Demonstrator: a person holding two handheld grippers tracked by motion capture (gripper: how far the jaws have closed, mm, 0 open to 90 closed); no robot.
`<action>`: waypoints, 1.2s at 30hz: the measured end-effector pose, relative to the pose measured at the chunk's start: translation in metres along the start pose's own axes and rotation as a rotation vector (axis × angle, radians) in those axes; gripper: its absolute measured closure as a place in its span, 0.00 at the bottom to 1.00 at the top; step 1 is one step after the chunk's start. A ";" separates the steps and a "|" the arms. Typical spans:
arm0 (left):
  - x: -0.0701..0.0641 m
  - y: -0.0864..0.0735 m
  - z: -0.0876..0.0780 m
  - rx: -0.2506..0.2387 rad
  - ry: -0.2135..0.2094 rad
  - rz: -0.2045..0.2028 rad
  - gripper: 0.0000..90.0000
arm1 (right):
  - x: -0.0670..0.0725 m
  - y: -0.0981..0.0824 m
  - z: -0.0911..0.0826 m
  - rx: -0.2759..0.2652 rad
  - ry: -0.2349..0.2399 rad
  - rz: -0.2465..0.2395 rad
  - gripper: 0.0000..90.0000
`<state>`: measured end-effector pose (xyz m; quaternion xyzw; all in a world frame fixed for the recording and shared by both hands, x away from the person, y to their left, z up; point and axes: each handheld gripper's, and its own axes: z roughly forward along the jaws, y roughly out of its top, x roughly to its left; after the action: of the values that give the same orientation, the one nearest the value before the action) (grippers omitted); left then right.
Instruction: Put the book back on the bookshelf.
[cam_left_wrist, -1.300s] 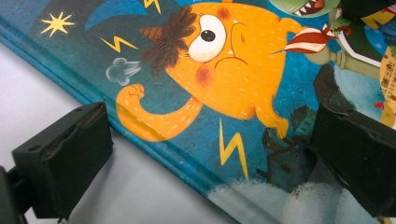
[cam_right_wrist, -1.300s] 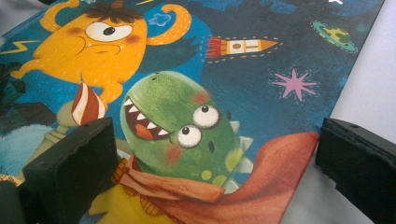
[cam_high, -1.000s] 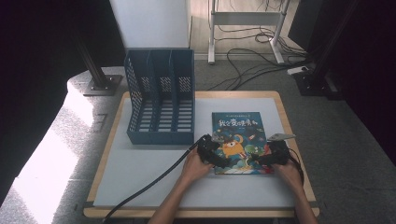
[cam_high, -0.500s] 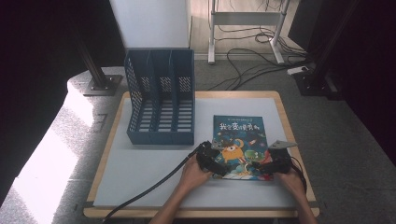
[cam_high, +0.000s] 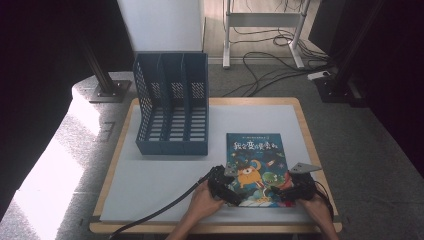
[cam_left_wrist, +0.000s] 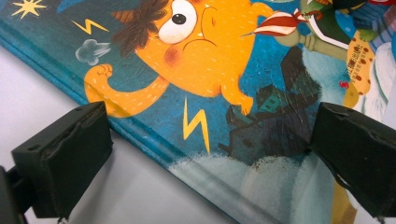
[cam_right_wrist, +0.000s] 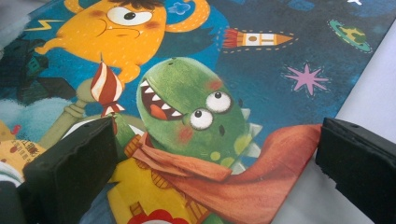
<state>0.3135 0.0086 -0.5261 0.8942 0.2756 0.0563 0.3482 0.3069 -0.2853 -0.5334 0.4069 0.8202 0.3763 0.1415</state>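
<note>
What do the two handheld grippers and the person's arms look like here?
Both the left gripper and the right gripper are black, each topped by a grey three-cornered plate. Their fingers are blocky black pads with a rough, worn surface. A thick black cable trails from the left one. The forearms show no sleeves.

lab, floor cables (cam_high: 260, 70), metal stand (cam_high: 262, 20), work table (cam_high: 150, 175)

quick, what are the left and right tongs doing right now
Left tongs: open, jaws either side of the near left corner of the book, holding nothing.
Right tongs: open, jaws straddling the book's right edge, holding nothing.
</note>
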 end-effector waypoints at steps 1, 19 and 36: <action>-0.003 -0.002 -0.001 -0.001 0.001 -0.002 0.00 | 0.002 -0.001 -0.002 0.004 0.001 -0.002 0.00; 0.043 -0.010 -0.027 0.092 -0.014 0.115 0.00 | -0.002 -0.008 -0.010 0.002 0.016 0.017 0.00; 0.048 -0.009 -0.010 -0.007 -0.069 0.132 0.00 | -0.017 0.011 0.007 0.040 0.038 -0.005 0.00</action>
<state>0.3470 0.0460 -0.5287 0.9106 0.2036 0.0494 0.3562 0.3272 -0.2906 -0.5310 0.4005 0.8310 0.3673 0.1185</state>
